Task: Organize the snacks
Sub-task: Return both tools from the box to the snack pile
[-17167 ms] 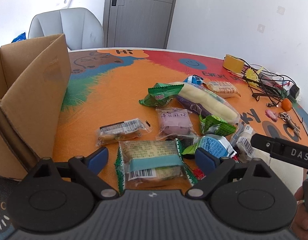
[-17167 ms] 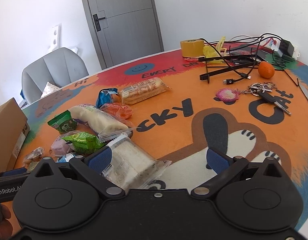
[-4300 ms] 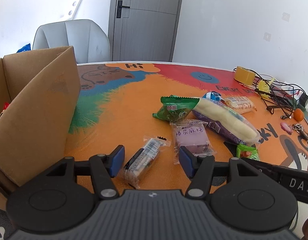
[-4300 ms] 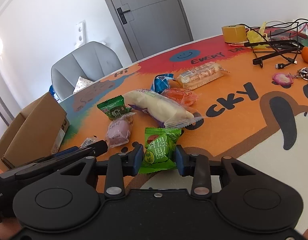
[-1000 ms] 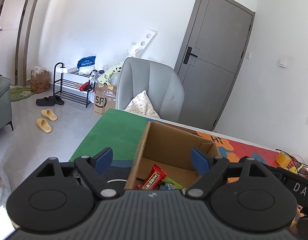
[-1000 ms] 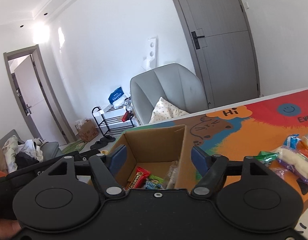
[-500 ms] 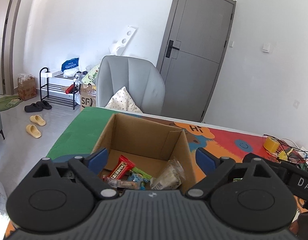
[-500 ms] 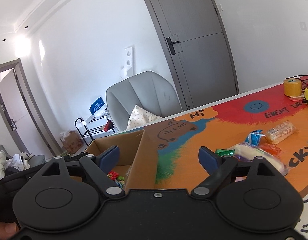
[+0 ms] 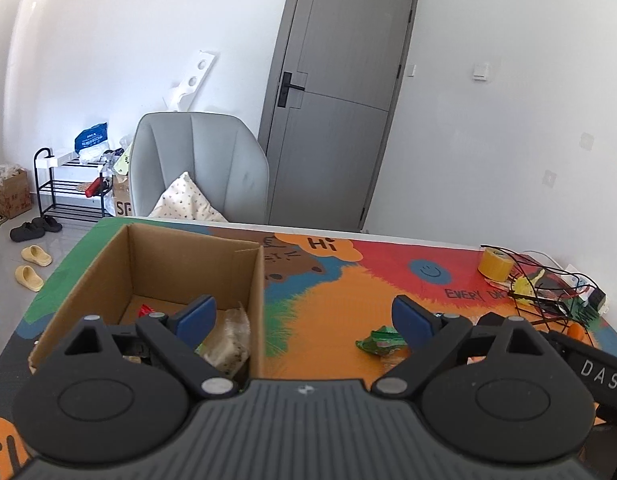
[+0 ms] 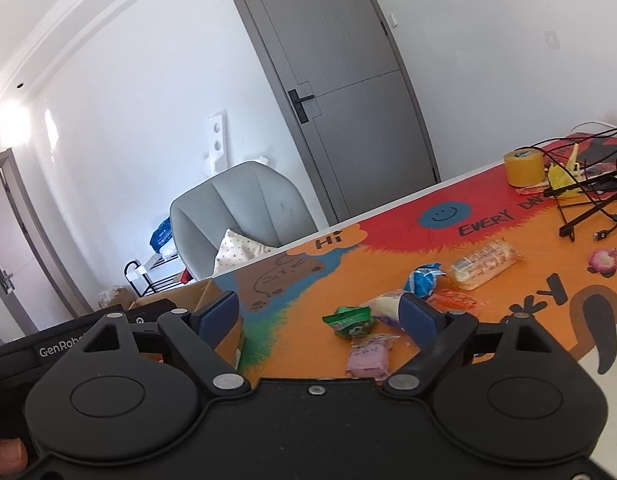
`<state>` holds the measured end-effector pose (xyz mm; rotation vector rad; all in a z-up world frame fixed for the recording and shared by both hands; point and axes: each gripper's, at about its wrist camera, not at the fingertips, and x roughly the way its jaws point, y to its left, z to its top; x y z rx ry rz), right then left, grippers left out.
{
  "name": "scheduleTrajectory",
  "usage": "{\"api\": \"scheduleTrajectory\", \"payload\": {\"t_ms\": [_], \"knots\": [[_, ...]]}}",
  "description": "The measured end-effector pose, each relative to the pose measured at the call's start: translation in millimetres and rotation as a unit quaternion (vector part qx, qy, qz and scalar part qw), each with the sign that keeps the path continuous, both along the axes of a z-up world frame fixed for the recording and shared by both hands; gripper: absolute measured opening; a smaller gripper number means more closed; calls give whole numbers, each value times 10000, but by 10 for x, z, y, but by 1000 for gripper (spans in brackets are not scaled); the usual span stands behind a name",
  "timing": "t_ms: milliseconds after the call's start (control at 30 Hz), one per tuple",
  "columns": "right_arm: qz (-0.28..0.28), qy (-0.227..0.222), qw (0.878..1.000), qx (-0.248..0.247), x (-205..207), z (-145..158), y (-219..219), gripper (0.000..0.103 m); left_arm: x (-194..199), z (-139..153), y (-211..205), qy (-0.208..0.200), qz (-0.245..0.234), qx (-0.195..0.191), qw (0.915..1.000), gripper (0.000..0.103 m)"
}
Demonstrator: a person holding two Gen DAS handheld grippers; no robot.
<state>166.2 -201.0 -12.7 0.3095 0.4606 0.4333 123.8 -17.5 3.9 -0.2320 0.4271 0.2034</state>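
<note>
Snacks split between box and counter

Cardboard box (image 9: 196, 264) stands open-topped at the counter (image 9: 332, 292) edge; a red wrapper and a clear-wrapped pale cake show inside. Right of the box lie loose snacks: green packet (image 10: 350, 322), pink pouch (image 10: 370, 354), blue packet (image 10: 424, 278), long cracker pack (image 10: 484, 265). Left gripper (image 9: 304, 314) and right gripper (image 10: 320, 314) have just been opening; fingers apart, nothing between them.
</note>
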Motion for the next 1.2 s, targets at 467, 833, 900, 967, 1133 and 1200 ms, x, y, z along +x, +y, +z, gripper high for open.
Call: {"api": "scheduleTrajectory", "payload": {"t_ms": [467,833,900,967,1133,1200], "knots": [[-225,445,9987,137,305,-367,-423,66,450,-311,-425,372,-468,-12,9982,92],[-188,629,9977,191,557,-545,-508,58,766,-597,-594,745,-492,-60,9960,81],[-174,664,9974,217,632,-573,-499,56,810,-634,-625,795,-468,-43,9957,78],[-176,709,9971,208,711,-617,-480,54,856,-675,-633,864,-450,-75,9952,76],[-151,977,9949,188,855,-803,-453,45,958,-776,-651,1034,-462,-69,9935,74],[-137,1057,9942,164,865,-852,-462,30,986,-804,-675,1072,-474,-56,9931,74]]}}
